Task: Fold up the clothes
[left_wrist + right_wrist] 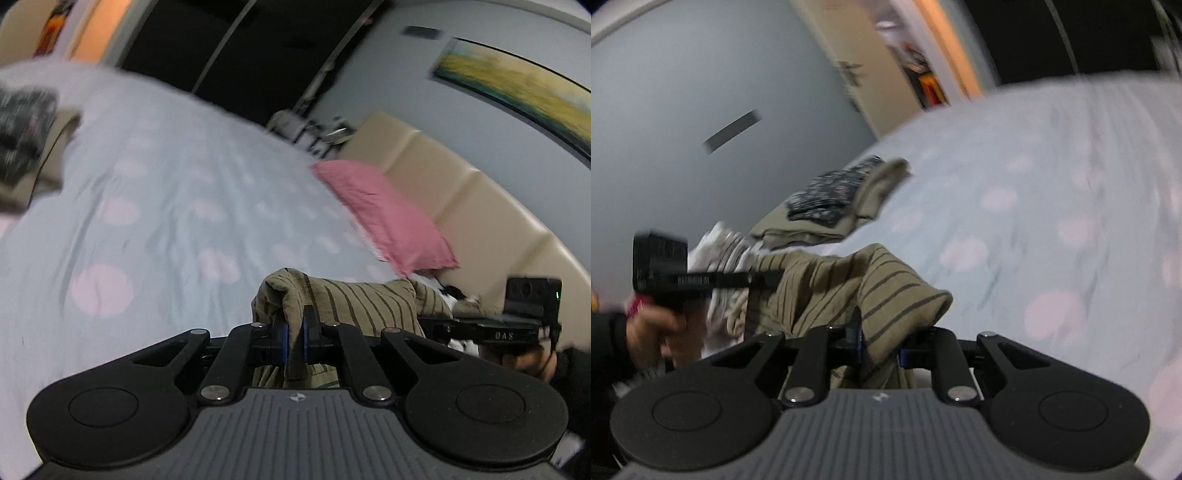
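An olive garment with dark stripes (354, 299) hangs stretched between my two grippers above the bed. My left gripper (294, 338) is shut on one edge of it, the cloth bunched over its blue pads. My right gripper (881, 341) is shut on the other edge of the striped garment (849, 284), which drapes over its fingers. The right gripper also shows in the left wrist view (491, 328), and the left gripper in the right wrist view (713, 280), each with the holding hand. Both views are blurred.
The bed has a pale blue sheet with pink dots (166, 206). A pink pillow (388, 214) lies by the beige headboard (480, 206). A pile of folded clothes (831, 199) sits at the bed's edge, with white striped cloth (727, 247) beside it.
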